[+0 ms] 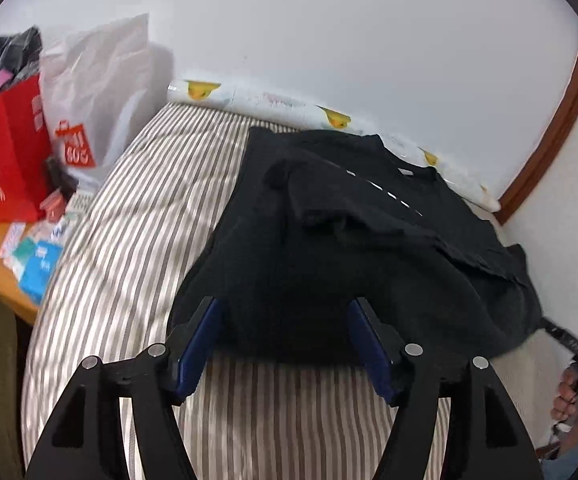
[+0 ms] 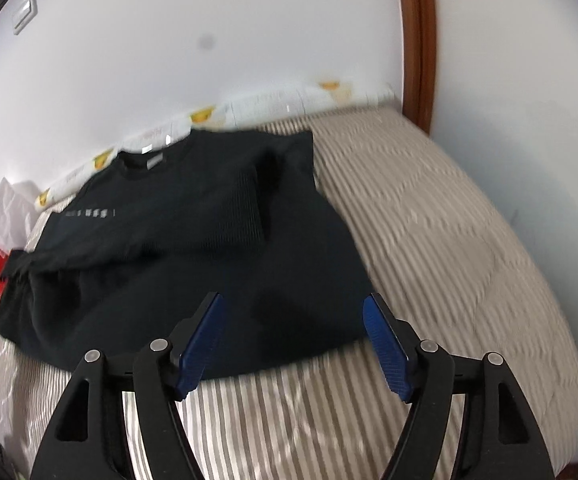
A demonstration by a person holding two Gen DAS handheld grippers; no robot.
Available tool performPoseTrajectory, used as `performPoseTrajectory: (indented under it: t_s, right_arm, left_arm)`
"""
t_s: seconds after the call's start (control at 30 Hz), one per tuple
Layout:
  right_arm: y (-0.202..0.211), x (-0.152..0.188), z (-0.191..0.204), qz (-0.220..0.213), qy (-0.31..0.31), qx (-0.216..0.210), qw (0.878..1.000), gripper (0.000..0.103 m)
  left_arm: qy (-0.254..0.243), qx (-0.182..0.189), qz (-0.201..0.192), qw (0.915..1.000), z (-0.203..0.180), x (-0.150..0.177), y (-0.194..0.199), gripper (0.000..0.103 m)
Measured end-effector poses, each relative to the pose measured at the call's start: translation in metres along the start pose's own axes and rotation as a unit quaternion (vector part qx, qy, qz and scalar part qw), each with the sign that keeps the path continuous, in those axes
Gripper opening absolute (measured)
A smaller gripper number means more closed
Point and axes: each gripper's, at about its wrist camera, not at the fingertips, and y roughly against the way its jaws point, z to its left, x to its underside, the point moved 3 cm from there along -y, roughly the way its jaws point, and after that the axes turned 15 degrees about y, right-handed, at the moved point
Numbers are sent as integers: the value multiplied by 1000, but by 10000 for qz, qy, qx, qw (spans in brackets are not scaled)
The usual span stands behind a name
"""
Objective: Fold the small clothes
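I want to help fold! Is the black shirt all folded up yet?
Partly folded. The black cotton T-shirt has both sleeves turned in over its front, but its body lies spread long on the striped bedcover.

Little can be read. The black shirt (image 2: 193, 240) on the bed (image 2: 449, 248) bears a short white line of print across its chest, too small and blurred to make out, and a grey neck label with no legible words. Past the bed's left edge, a red bag (image 1: 9, 160) carries a round white logo with blurred characters under it, and a white plastic bag (image 1: 101, 92) shows an orange bag-shaped mark whose letters cannot be told for sure.
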Motion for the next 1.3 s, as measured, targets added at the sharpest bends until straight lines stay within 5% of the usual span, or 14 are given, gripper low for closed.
performPoseTrajectory:
  t_s: [0.3, 0.57, 0.83, 0.97, 1.07, 1.13, 1.23, 1.3]
  right_arm:
    - [5, 34, 0, 127, -261, -165, 9994, 72]
    - [-2, 23, -8, 23, -793, -323, 9963, 78]
    - [-25, 12, -21, 31, -1355, -489, 9896, 80]
    - [-43, 3, -21, 63, -1543, -672, 9857, 80]
    - [-56, -1, -21, 52, -1630, -554, 9851, 81]
    - [-58, -3, -21, -64, -1638, -448, 9855, 73]
    - [-57, -4, -20, -105, -1478, -665, 9867, 27]
    - [-52, -4, -21, -158, -1378, -656, 9882, 23]
  left_arm:
    - [553, 375, 447, 9968, 27, 27, -7, 70]
    - [1045, 908, 770, 9874, 23, 23, -33, 70]
    - [1191, 965, 751, 9853, 11, 17, -55, 68]
    - [1087, 663, 664, 9896, 5, 13, -60, 58]
    - [894, 170, 588, 9941, -1, 11, -63, 34]
    - [985, 140, 650, 9929, 0, 11, -65, 22]
    - [1034, 172, 641, 9924, 4, 11, -61, 11]
    - [958, 139, 625, 9933, 3, 13, -54, 8]
